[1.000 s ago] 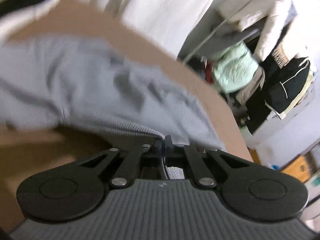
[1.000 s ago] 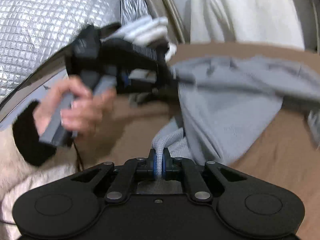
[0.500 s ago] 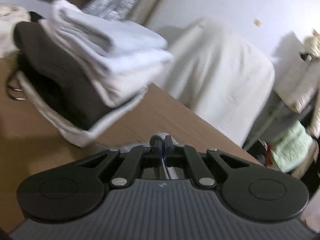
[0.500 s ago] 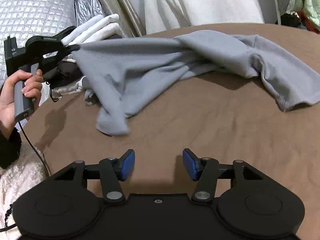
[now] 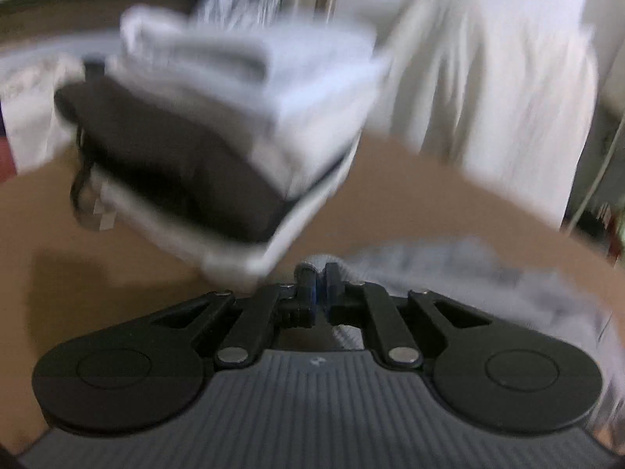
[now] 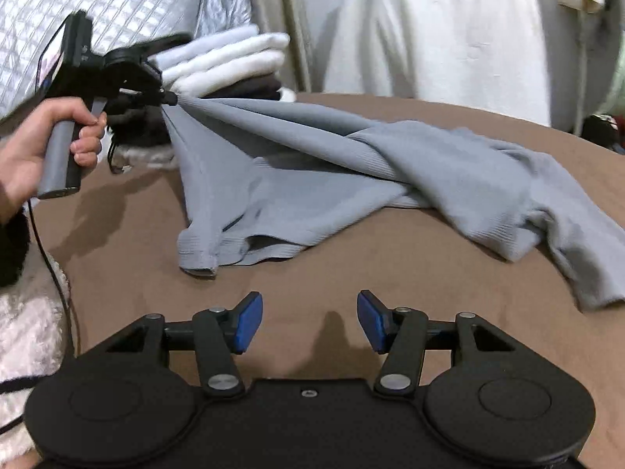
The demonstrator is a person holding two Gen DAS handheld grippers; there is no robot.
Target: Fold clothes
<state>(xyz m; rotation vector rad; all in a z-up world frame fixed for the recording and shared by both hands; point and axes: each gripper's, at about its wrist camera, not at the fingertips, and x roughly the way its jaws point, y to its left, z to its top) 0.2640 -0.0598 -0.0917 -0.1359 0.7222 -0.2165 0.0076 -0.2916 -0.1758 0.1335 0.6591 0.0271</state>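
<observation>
Sweater (image 6: 332, 164): grey ribbed knit, matt. Surface (image 6: 351, 265): brown matt cloth. Right tool (image 6: 310, 322): matt black plastic, blue pads (image 6: 250, 322).

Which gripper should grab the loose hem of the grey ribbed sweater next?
Right. The right gripper is open and empty, facing the hem of the grey ribbed sweater; the left gripper is already shut on another edge.

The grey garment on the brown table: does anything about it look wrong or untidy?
Yes. The grey garment is twisted and bunched, one end lifted by the shut left gripper, the rest crumpled on the brown table. The right gripper is open and empty.
</observation>
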